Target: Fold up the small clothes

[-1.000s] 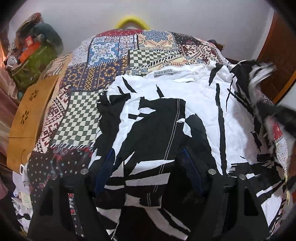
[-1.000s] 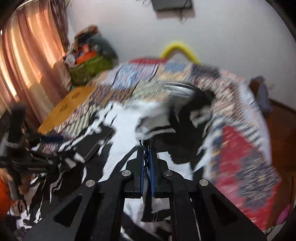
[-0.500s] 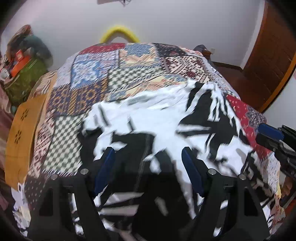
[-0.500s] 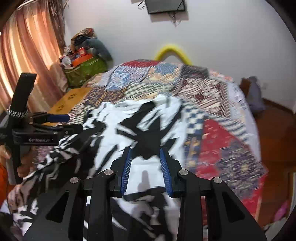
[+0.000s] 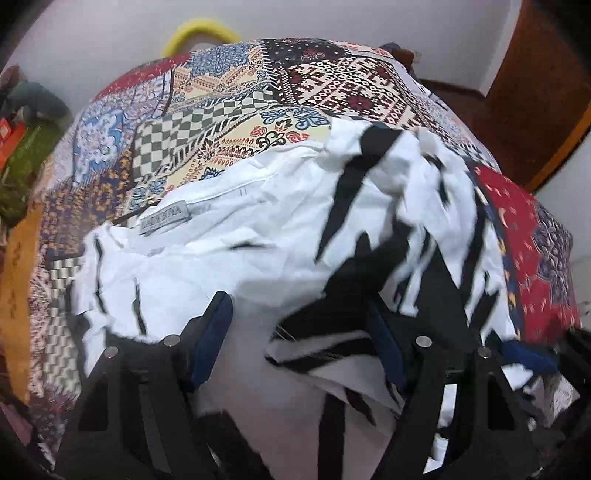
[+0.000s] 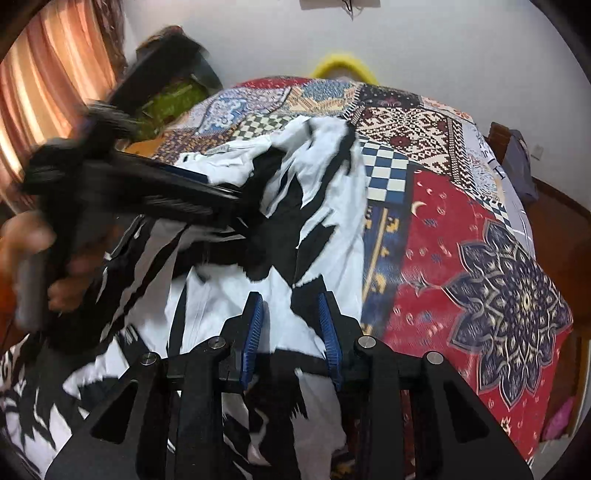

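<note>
A white garment with black slashes [image 5: 280, 229] lies crumpled on the patchwork bedspread [image 5: 236, 107]; its grey neck label [image 5: 164, 220] shows at the left. My left gripper [image 5: 299, 325] is open, low over the garment's near part, nothing between its blue pads. In the right wrist view the same garment [image 6: 325, 206] spreads ahead, and my right gripper [image 6: 291, 321] is open just above its near edge. The left gripper also shows there, blurred, at the left [image 6: 155, 192], over the cloth.
A yellow hoop [image 5: 201, 35] stands behind the bed. A wooden board [image 5: 20, 280] lies along the bed's left side. A pile of bags [image 6: 170, 99] sits by the curtain [image 6: 48, 81]. A wooden door [image 5: 543, 85] is at the right.
The right gripper opened and let go of the garment's sleeve, which now lies folded over the body. Both grippers moved forward and lower over the cloth.
</note>
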Demonstrator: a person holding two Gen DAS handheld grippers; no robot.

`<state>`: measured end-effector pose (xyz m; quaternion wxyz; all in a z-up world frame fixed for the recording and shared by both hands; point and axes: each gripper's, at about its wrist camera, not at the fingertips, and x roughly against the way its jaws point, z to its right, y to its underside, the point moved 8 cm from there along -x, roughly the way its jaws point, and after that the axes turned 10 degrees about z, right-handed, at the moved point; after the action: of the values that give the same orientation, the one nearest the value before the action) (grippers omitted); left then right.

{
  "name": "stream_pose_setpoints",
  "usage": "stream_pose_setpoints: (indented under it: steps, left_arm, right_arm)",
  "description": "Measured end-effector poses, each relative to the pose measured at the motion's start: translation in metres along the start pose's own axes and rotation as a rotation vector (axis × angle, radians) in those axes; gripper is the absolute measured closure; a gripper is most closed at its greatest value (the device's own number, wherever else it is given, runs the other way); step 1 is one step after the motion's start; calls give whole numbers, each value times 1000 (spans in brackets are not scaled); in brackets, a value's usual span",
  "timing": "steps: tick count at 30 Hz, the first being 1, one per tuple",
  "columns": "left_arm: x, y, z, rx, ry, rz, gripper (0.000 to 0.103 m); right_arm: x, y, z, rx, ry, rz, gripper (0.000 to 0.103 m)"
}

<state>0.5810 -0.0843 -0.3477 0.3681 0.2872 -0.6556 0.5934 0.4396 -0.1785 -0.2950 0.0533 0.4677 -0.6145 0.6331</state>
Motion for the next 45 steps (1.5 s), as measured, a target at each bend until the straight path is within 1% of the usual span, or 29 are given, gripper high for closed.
stream_pose_setpoints:
  steps: [2, 4, 6, 8, 9, 11, 12, 13, 15, 18, 20, 21, 22, 25, 27, 28, 29, 31, 33, 35, 37, 38, 39, 42, 43, 45]
  left_arm:
    - [-1, -4, -7, 11, -11, 13, 25]
    - [-1, -6, -11, 27, -22, 9, 24]
    - [2, -6, -15, 41, -37, 1, 24]
    - [12, -7, -21, 54, -69, 17, 26]
    - [19, -6, -22, 72, -45, 22, 26]
    - [30, -1, -21, 103, 21, 15, 26]
    - [36, 1, -20, 106, 41, 20, 26]
    - [40, 4, -18, 97, 40, 24, 26]
    - [46, 9, -15, 34, 9, 39, 26]
    - [42, 20, -11, -58, -31, 37, 26]
    - [35, 25, -12, -80, -35, 28, 24]
    - [33, 26, -14, -84, -33, 32, 22]
    - [31, 26, -16, -88, -35, 39, 18]
    - [30, 26, -19, -101, -19, 46, 16]
    - [31, 27, -23, -111, -22, 54, 16]
    - [32, 27, -24, -113, -24, 57, 16]
    - [33, 28, -27, -112, -27, 58, 16]
    - [36, 30, -33, -95, -33, 54, 16]
    - [44, 32, -43, -51, -44, 45, 17]
    - [53, 34, -54, -20, -67, 47, 18]
    - [69, 39, -66, 13, -53, 50, 18]
    - [78, 42, -72, 26, -49, 54, 18]
    - [90, 45, -79, 38, -52, 63, 18]
    - [130, 56, -103, 65, -80, 101, 18]
    - [140, 59, -109, 76, -85, 112, 18]
    - [166, 71, -125, 109, -94, 136, 18]
  right_arm:
    - [6, 5, 3, -10, 1, -3, 74]
    - [12, 9, 5, -14, 3, -9, 74]
    - [16, 12, 5, 9, 14, -30, 74]
    - [21, 10, 3, 34, 21, -47, 74]
    - [23, 7, 4, 33, 24, -44, 74]
    - [29, -5, 8, 16, 32, -5, 74]
    - [30, -13, 10, 10, 39, 16, 74]
    - [30, -22, 13, 6, 49, 32, 73]
    - [21, -41, 19, 0, 80, 57, 69]
    - [-1, -59, 23, -21, 83, 53, 69]
    - [-19, -68, 23, -19, 86, 40, 69]
    - [-28, -70, 21, -10, 86, 27, 69]
    - [-39, -71, 19, 6, 89, 8, 69]
    - [-66, -66, 24, 61, 137, -41, 69]
    - [-68, -66, 26, 96, 158, -17, 66]
    - [-66, -67, 28, 95, 167, -9, 66]
    - [-62, -67, 33, 86, 208, 3, 66]
    - [-57, -68, 40, 69, 227, 2, 66]
    - [-46, -66, 44, 64, 259, -6, 66]
    - [-28, -66, 44, 79, 288, 3, 66]
    - [-8, -67, 41, 70, 274, 22, 65]
    - [5, -66, 38, 61, 258, 34, 63]
    - [24, -66, 35, 48, 241, 51, 63]
    - [61, -63, 25, 27, 201, 75, 62]
    - [73, -61, 22, 21, 197, 83, 60]
    - [100, -55, 15, 14, 189, 100, 53]
